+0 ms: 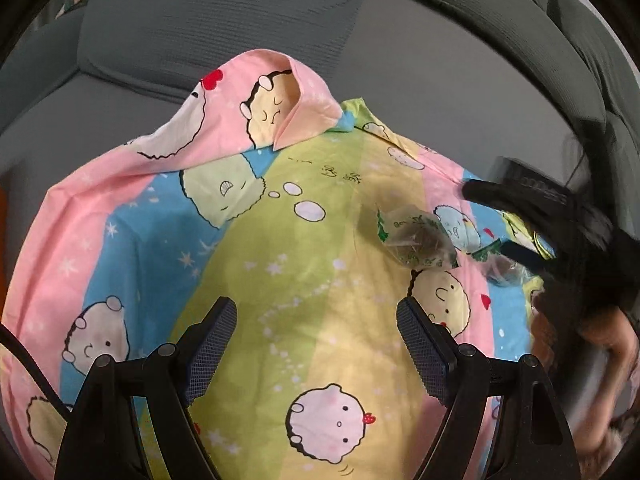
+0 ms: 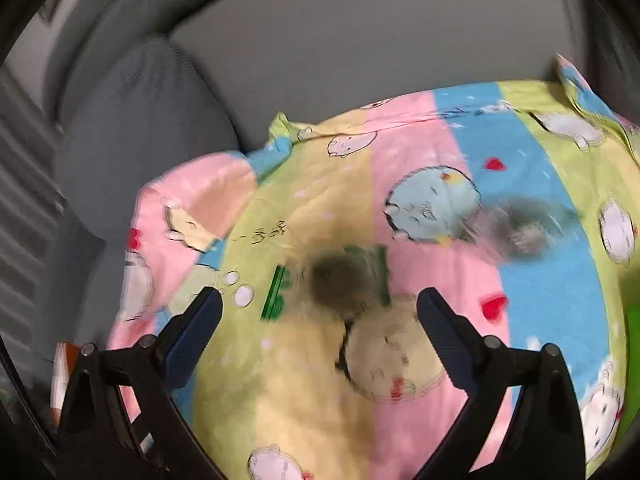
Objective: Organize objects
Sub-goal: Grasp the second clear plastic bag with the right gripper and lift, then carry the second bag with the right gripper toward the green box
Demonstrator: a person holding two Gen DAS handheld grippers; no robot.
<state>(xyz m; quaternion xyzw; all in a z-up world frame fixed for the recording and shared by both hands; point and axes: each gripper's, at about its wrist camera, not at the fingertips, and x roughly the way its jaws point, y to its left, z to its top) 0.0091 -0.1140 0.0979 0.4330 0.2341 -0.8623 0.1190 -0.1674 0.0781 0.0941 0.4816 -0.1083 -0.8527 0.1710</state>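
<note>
A bright cartoon-print cloth lies spread over a grey sofa. Two small clear packets with green print and dark contents rest on it. One packet lies ahead of my right gripper, just beyond its fingertips. That gripper is open and its pads touch nothing. In the left wrist view my right gripper is a blurred black shape over the other packet. My left gripper hangs open above bare cloth, to the near left of the packets.
Grey sofa cushions rise behind the cloth, with bare seat beyond it. A blurred hand shows at the right edge. An orange and white object sits low left, and something green at the right edge.
</note>
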